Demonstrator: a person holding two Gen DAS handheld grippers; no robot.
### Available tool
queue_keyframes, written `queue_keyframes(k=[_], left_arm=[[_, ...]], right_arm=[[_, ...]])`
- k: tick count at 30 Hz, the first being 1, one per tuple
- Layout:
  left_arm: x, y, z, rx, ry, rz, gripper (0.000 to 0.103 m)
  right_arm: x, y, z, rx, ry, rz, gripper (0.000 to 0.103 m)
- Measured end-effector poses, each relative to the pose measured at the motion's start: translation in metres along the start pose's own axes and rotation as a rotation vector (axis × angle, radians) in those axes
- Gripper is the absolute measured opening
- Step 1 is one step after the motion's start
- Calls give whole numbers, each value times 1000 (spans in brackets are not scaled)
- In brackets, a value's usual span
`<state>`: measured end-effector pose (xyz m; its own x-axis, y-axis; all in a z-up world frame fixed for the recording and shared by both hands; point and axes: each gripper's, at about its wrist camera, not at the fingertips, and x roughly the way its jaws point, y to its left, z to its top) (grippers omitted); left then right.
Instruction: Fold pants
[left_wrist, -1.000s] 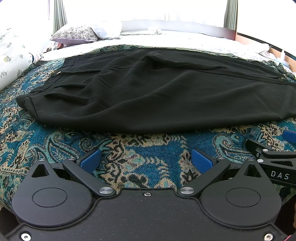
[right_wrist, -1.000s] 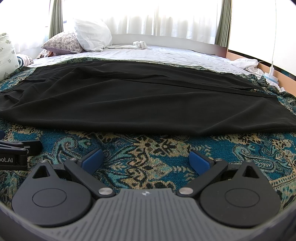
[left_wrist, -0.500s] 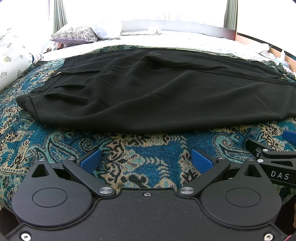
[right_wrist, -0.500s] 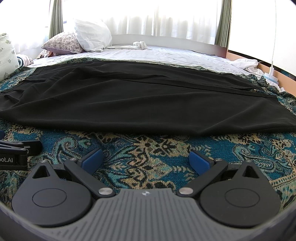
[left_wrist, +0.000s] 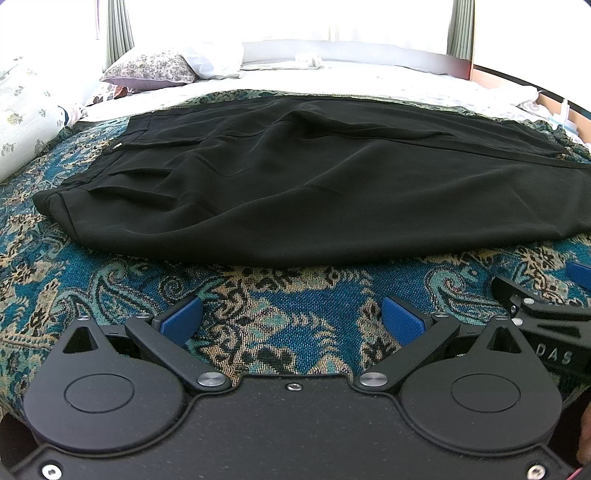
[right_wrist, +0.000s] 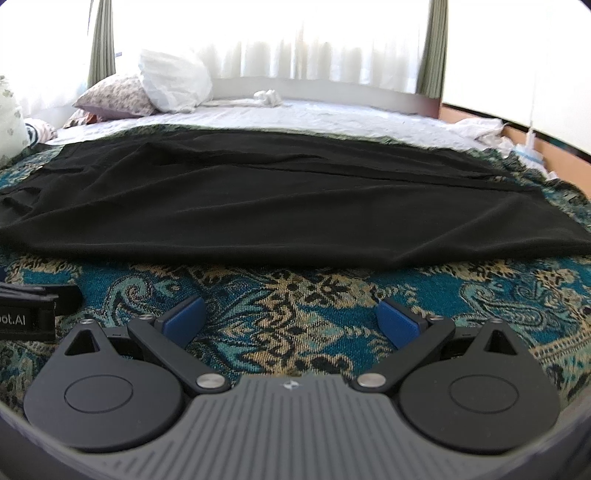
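Nearest in each wrist view the tongs are seen; the left gripper (left_wrist: 291, 319) is spread wide, its blue pads (left_wrist: 181, 319) well apart over the patterned blanket (left_wrist: 295, 291), and nothing is held between them; whether the pads touch the blanket cannot be told. The right gripper (right_wrist: 291, 321) is opened about as wide, with only blanket between its pads (right_wrist: 397, 323), and nothing is gripped; the two grippers are set side by side, each showing at the edge of the other's view.

Just beyond lie the pants (left_wrist: 314, 192), black, spread flat across the blanket with one leg laid over the other; the waistband (left_wrist: 122, 162) is at the left and the hems (right_wrist: 554, 229) run off to the right; the near edge is close to both grippers but untouched.

The step in hand is judged to be the approach to that near edge or the ends; it would be done well if the grippers were parted toward waistband and hems, both layers were pinched together, and the cloth were lifted evenly so that the thin fabric is not dragged or creased.

Farther off, the white sheet (right_wrist: 314, 114) and pillows (right_wrist: 118, 96) are seen under a bright window.
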<state>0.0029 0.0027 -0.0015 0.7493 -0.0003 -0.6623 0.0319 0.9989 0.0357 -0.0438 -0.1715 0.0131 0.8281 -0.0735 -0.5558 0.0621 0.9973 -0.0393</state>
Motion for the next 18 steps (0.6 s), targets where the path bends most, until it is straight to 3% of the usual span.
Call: queue_keyframes(k=[7, 11, 13, 18], left_arm=[[-5, 4, 0, -10, -4, -14, 103], [-14, 21, 16, -39, -32, -31, 103], [-15, 38, 28, -49, -63, -18, 103], [-1, 97, 63, -125, -96, 123, 103]], right_arm=[[3, -12, 13, 29, 53, 29, 103], [0, -28, 26, -29, -1, -115, 103], [2, -55, 37, 7, -29, -164, 103], [20, -156, 63, 245, -15, -282, 103]])
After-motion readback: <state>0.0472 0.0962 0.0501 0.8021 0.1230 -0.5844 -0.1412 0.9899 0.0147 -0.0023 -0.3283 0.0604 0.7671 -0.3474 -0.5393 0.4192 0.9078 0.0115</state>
